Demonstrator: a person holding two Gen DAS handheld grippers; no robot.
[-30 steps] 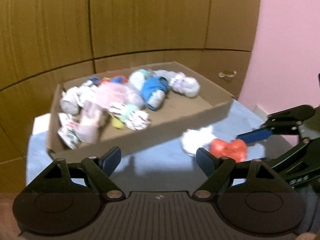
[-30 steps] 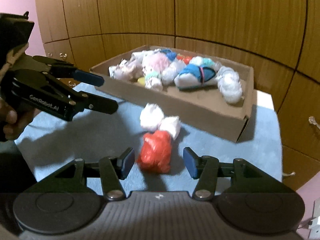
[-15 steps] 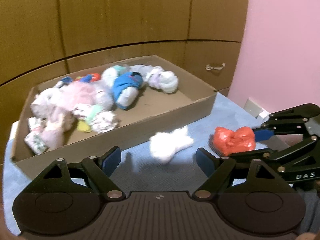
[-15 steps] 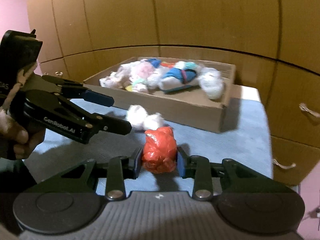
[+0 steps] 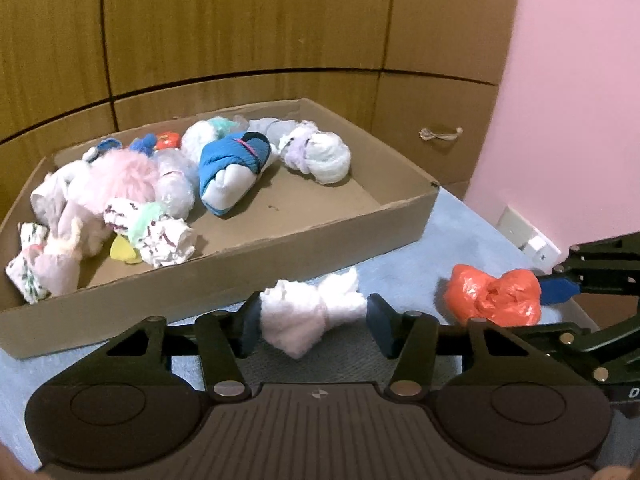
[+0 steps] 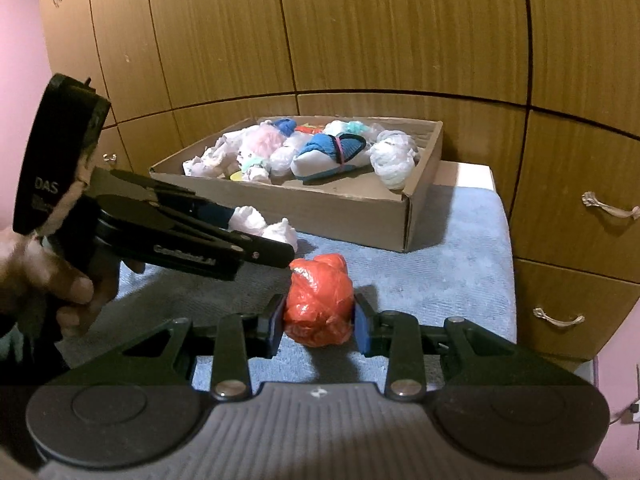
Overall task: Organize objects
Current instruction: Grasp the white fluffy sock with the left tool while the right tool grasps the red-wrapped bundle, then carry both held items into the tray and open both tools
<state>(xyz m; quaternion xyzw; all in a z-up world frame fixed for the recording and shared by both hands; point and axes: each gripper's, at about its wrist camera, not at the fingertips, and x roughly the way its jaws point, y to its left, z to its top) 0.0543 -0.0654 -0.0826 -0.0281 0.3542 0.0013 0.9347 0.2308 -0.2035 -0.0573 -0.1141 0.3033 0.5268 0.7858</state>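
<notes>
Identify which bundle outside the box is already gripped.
The orange bundle, pinched in the right gripper; the white bundle only sits between the open left gripper.

White letters "DAS" stand on the black housing of the left gripper [image 6: 260,240], seen from the right wrist. Raised lettering along its finger arm is too blurred to read. A lone "D" shows on the right gripper [image 5: 552,308].

Wooden cabinets [image 5: 248,32] with dark seams filled the background, their lower drawers fitted with pale curved handles [image 6: 610,206]. A pink wall [image 5: 572,100] stood at the cabinets' right end, carrying a white wall socket [image 5: 528,236] low down. A blue towel-like cloth [image 6: 452,256] covered the tabletop. The lighting was dim and warm.
</notes>
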